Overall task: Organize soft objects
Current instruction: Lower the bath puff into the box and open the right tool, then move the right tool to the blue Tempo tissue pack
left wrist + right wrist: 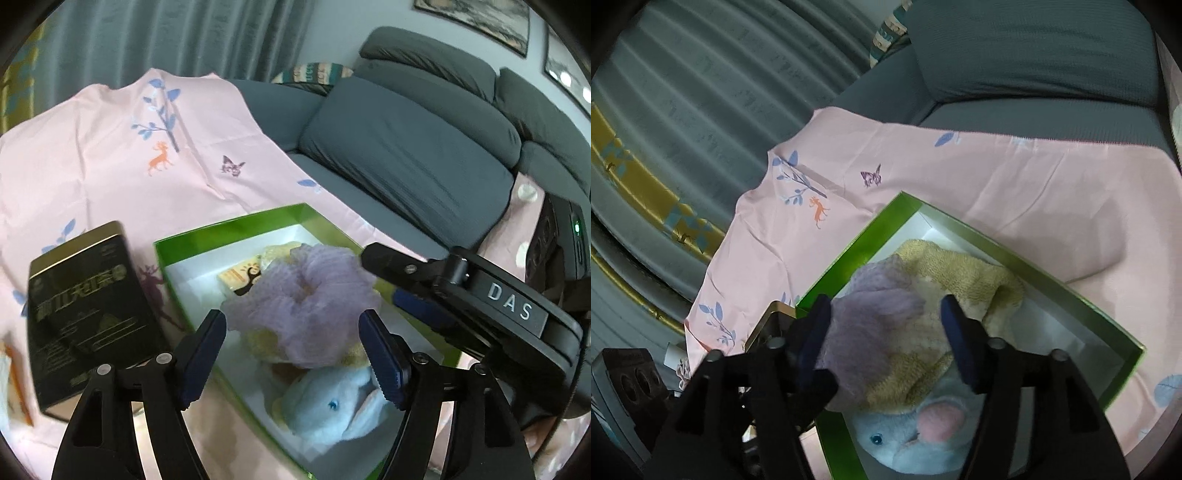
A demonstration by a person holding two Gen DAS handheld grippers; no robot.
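Pink printed cloth covered our sofa; the fluffy lilac scrunchie lay in the green-walled box. Both left gripper and right gripper had fingers spread, empty; we judged lifting straight clear best.

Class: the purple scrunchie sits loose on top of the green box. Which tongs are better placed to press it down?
Probably the left tongs: open, with the scrunchie centred between them. The right tongs sit off-centre.
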